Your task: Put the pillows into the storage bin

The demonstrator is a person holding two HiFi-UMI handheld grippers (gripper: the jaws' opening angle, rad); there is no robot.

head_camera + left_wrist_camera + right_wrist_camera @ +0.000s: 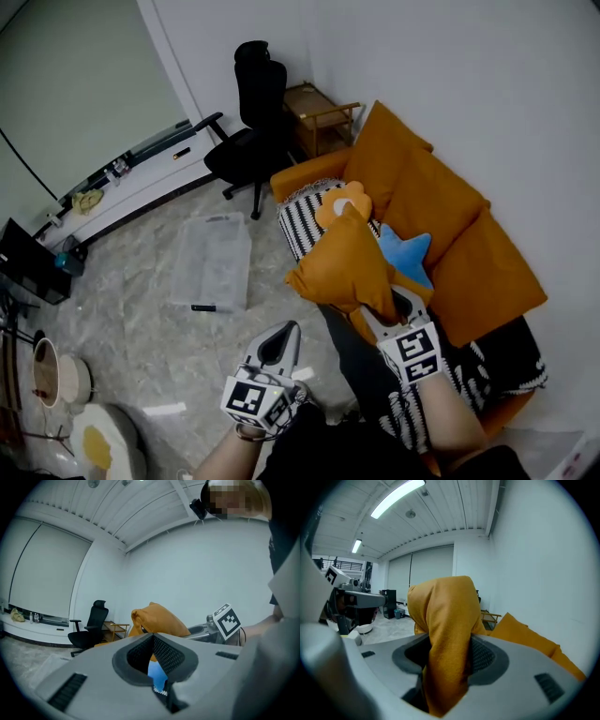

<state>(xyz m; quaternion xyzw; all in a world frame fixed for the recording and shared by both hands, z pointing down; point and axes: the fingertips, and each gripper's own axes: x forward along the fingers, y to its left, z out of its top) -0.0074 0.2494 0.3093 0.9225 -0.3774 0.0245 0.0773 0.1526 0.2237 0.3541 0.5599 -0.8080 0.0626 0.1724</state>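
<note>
Right gripper (386,307) has its jaws part-way open and clamped on a bunched corner of an orange pillow (345,267), which hangs off the front edge of the sofa (305,176) and out over the floor. Left gripper (279,339) is empty with its jaws closed together, and sits low in front of the sofa, beside the right one.

The storage bin (214,255), a clear plastic one, lies on the floor well out from the sofa's front, toward the black office chair (253,122). No pillow shows inside it, so I judge the task to be at its start: one pillow is lifted and on its way, and none has been delivered. Two more small pillows lie on the sofa seat, a blue star-shaped pillow (408,253) close behind the held one and an orange flower-shaped pillow (345,201) nearer the sofa's arm. Whether the big orange back cushions (441,211) count as pillows for this job cannot be told.

No brand or readable wording shows anywhere. The only markings are the black-and-white square patterns on the gripper cubes, and a dark strip on the bin's near edge is too small to read.
</note>
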